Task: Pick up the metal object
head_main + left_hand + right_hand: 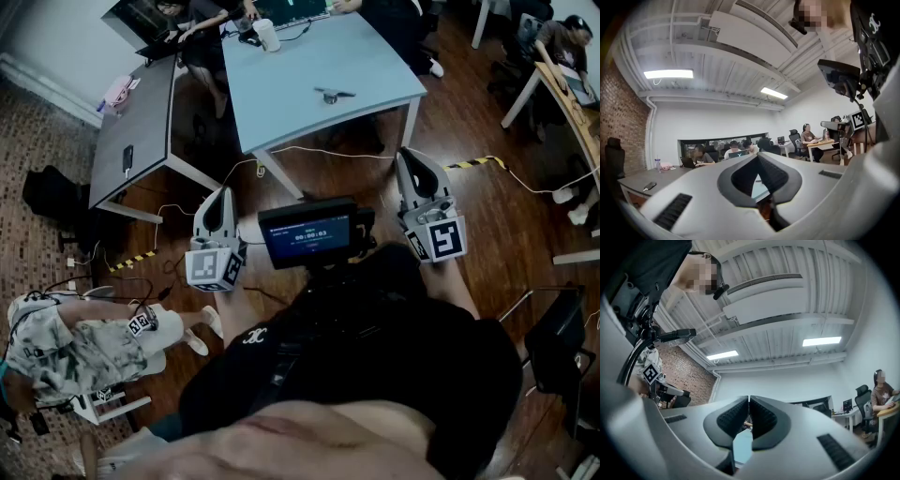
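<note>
At the time of inspection the task had not progressed beyond the approach stage. The metal object (333, 94) lay untouched on the light blue table (375, 56) in the upper centre of the head view, roughly mid-surface and well apart from the white cup (267, 35) at the table's far end. Both tools were held at the person's chest in the middle of the frame, well short of the table. The left gripper (222, 194) sat left of centre with its jaws brought together and nothing between them, as its own view confirmed. The right gripper (406, 156) sat right of centre, angled somewhat upward, jaws likewise closed on nothing, with only a thin seam showing between the pads. A small screen (309, 234) was mounted between the two tools. In my judgement, the next move called for stepping up to the table, parting the jaws of one gripper, and lowering it over the object. The object appeared low and flat, so the pads would likely need to come down close to the tabletop to gain purchase.
</note>
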A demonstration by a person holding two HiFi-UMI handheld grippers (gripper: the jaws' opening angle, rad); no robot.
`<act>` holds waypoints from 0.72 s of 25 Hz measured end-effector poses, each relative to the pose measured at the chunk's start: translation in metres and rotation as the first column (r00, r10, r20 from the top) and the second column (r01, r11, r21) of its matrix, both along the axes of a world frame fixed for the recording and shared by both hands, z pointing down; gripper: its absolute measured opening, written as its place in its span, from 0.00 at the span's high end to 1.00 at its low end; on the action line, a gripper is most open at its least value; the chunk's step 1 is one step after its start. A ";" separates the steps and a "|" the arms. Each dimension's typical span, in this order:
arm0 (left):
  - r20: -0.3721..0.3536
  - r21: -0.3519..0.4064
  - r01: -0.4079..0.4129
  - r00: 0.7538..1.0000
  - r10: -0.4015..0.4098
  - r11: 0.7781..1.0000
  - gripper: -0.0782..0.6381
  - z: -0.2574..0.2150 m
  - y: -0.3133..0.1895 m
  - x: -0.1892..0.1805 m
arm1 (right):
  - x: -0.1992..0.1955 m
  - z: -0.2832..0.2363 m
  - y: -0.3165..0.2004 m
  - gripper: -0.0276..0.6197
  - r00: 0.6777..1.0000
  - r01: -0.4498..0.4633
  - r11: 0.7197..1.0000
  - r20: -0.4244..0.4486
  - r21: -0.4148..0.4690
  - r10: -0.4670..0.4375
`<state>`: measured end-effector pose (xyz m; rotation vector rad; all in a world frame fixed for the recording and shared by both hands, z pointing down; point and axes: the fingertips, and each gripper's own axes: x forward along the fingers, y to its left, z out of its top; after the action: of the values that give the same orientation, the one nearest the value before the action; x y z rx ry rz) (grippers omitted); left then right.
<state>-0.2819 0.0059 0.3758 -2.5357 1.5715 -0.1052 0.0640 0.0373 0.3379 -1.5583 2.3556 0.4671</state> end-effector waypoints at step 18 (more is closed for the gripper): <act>0.014 -0.034 0.054 0.998 -0.054 0.998 0.89 0.016 -0.118 0.016 | 0.008 0.023 -0.146 0.94 0.997 0.082 0.995 0.007 -0.049 -0.081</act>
<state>-0.2654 -0.1118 0.3923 -2.5134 1.6474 -0.1563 0.0722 -0.1091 0.3609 -1.4753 2.4333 0.3892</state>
